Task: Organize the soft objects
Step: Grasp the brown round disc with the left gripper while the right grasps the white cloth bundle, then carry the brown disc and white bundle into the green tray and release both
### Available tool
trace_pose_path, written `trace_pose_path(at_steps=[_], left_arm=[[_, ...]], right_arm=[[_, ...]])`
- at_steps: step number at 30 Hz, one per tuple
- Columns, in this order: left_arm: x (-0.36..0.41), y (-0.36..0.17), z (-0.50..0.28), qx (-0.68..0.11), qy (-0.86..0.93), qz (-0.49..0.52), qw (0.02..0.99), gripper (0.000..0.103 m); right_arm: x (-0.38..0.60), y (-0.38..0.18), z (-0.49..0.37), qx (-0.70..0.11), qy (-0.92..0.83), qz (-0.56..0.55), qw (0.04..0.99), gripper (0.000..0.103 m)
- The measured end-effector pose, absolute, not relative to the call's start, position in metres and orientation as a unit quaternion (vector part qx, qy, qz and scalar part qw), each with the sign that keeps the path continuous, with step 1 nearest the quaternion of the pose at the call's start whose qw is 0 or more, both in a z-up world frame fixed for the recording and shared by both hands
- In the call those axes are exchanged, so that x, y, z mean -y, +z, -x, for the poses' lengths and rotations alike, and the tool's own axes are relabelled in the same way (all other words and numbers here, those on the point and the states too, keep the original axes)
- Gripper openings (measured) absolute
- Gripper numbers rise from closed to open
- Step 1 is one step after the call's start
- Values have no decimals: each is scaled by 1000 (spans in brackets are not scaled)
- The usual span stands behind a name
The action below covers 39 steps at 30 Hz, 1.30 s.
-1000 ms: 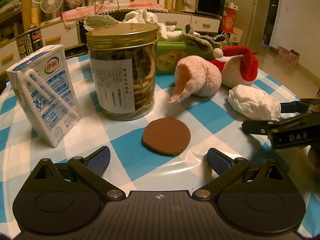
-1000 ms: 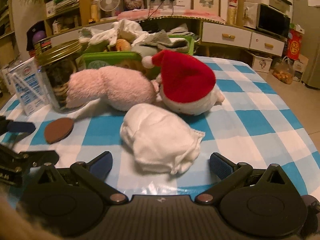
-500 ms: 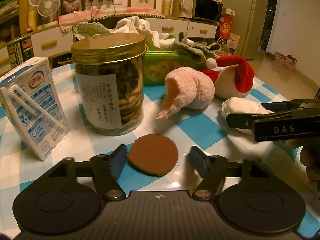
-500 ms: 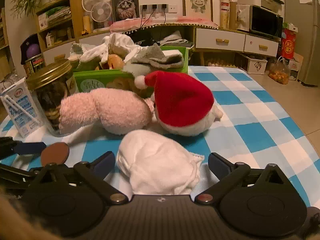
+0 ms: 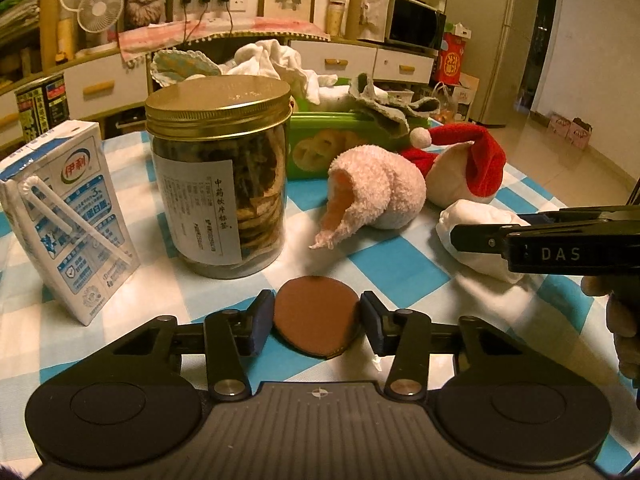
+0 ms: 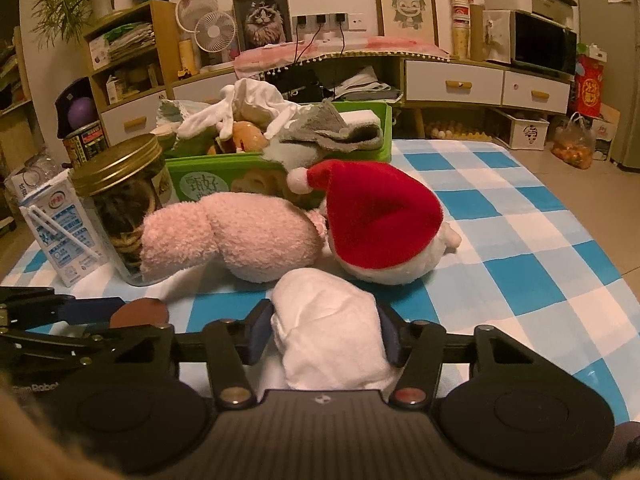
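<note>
Now the left tongs (image 5: 317, 320) have just been closing, their pads at both edges of a brown disc (image 5: 316, 326) lying flat on the bench (image 5: 400, 276). The right tongs (image 6: 326, 330) have likewise closed, pinching a white cloth bundle (image 6: 328, 336). At twelve o'clock from that bundle lie a pink plush (image 6: 236, 236) and a red-hatted toy (image 6: 380, 228).

The right claw (image 6: 326, 332) hides the white cloth bundle's (image 6: 326, 320) near end.
</note>
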State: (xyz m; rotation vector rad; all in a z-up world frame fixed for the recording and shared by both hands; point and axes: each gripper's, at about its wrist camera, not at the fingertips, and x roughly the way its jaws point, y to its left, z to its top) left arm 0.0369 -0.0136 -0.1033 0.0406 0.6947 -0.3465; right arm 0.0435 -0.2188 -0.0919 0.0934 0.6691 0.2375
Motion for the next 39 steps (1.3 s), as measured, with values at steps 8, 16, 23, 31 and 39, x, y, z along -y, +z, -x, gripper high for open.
trace_pose_path(at_steps=[8,16,23,31,39], left_arm=[[13,-100,-35,-337,-169,-17,926,43],[11,-96,-35,-335,-172,-13,926,37],[10,-94,-35,-332,-173,-11,927,31],[10,-91,-35,-330,-175,-10,927,21],[11,-87,-33,-327,-181,-6,927,17]], right_arm=[[218,-87,-42,-326,128,-54,935,19],[218,-77,-38,-319,138,-70,935,19],[219,-72,-36,-318,141,-80,934,19],[220,-64,-35,-310,145,-92,935,19],[224,-57,-33,-304,146,-105,936,19]])
